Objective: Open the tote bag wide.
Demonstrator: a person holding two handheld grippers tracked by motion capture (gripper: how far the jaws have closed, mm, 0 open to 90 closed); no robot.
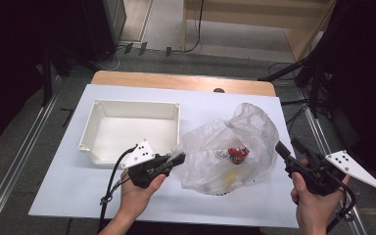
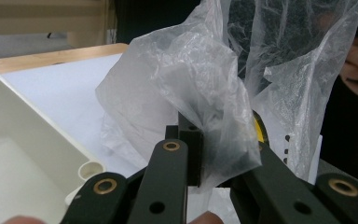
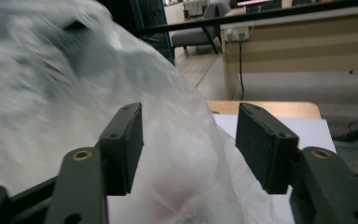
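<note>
Plastic bag (image 1: 235, 147), no legible writing, pinched by left gripper (image 1: 178, 159); right gripper (image 1: 283, 149) gapes wide.

A thin, crinkled, translucent plastic bag (image 1: 230, 147) with a soft sheen lies on a smooth matt white sheet (image 1: 68, 181) covering a pale wooden table (image 1: 176, 81). Beside it sits a smooth, cream, hard plastic tub (image 1: 98, 147). Both grippers' jaws are matt black with brass-coloured rivets.
</note>
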